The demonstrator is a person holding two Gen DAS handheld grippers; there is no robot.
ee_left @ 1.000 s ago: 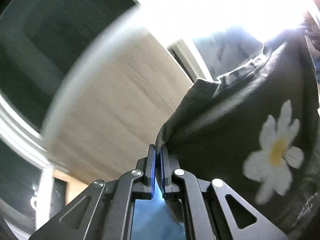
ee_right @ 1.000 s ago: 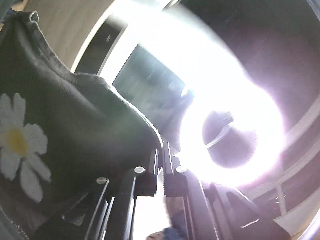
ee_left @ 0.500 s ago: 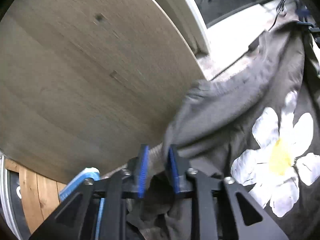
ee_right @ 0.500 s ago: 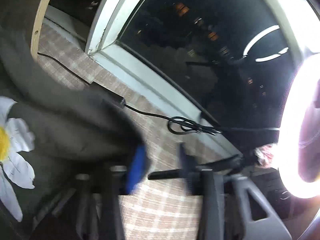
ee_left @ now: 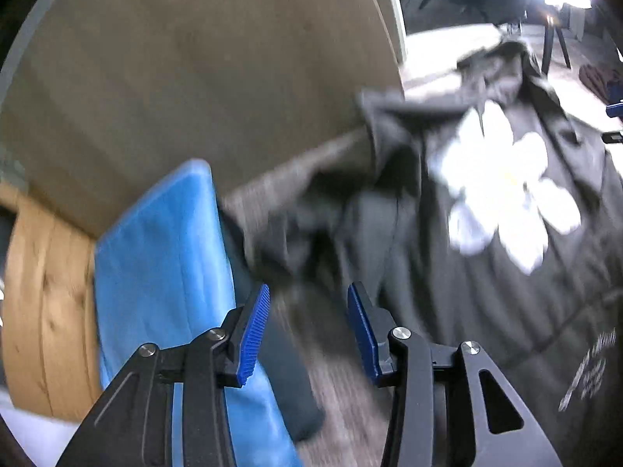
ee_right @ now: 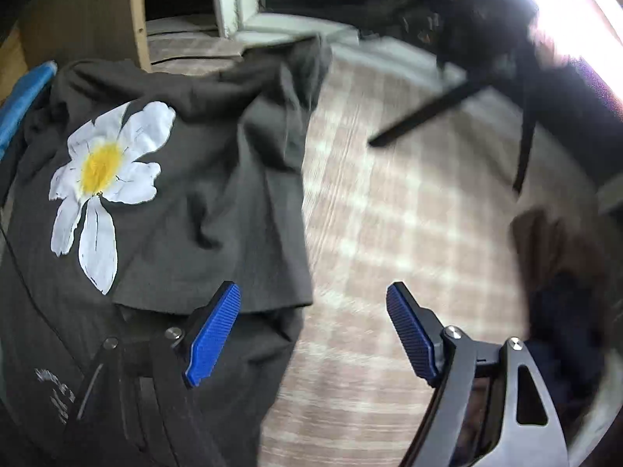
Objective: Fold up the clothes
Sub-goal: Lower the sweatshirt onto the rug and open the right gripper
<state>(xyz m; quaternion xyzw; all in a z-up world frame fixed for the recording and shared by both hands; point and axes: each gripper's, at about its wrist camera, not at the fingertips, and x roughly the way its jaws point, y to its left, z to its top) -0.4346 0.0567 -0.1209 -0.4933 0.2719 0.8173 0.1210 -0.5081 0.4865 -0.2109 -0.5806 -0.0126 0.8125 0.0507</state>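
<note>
1. Both grippers have dropped from holding the dark T-shirt (ee_right: 187,210) up by its shoulders to pointing down at the floor, and the shirt now lies spread on the checked rug (ee_right: 409,214), daisy print (ee_right: 101,179) facing up.
2. Left gripper (ee_left: 307,330): its jaws are opening, nothing pinched between them; a folded blue garment (ee_left: 163,272) lies just beside it.
3. Right gripper (ee_right: 313,334): its jaws are opening too, wide apart over the shirt's edge, pads off the cloth.
4. Judgement: the shirt is laid out and released, so folding can begin; the bunched upper part likely needs smoothing first.
</note>
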